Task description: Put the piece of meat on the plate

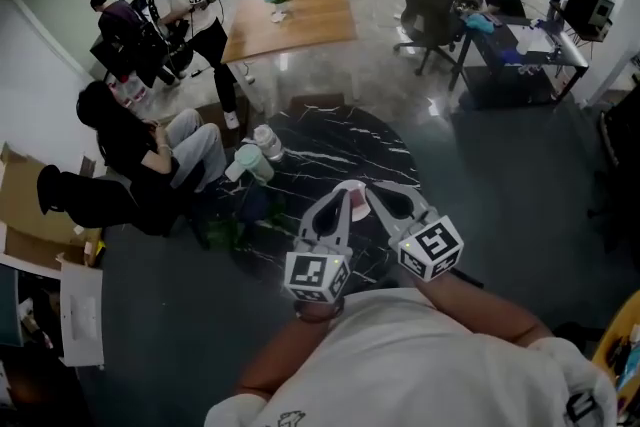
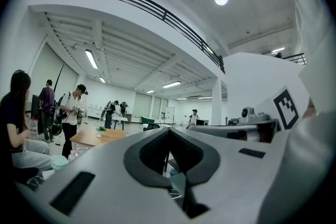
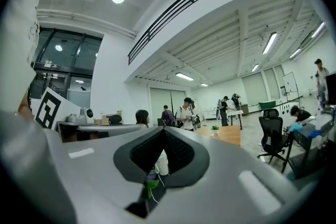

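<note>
Both grippers are held close to my chest, side by side and pointing level, above the round black marble table point(image 1: 330, 140). My left gripper point(image 1: 343, 191) has its jaws together with nothing between them, and its own view confirms this at the left gripper point(image 2: 169, 131). My right gripper point(image 1: 377, 191) is shut and empty as well, seen again at the right gripper point(image 3: 163, 129). A small pink and white patch point(image 1: 357, 204) shows between the two grippers; I cannot tell if it is the meat or the plate. The grippers hide what lies under them.
A pale green cup point(image 1: 251, 162) and a clear bottle point(image 1: 268, 142) stand at the table's left edge. A person point(image 1: 130, 150) sits just left of the table. Farther off are a wooden table point(image 1: 295, 15), an office chair point(image 1: 425, 7) and a desk point(image 1: 530, 45).
</note>
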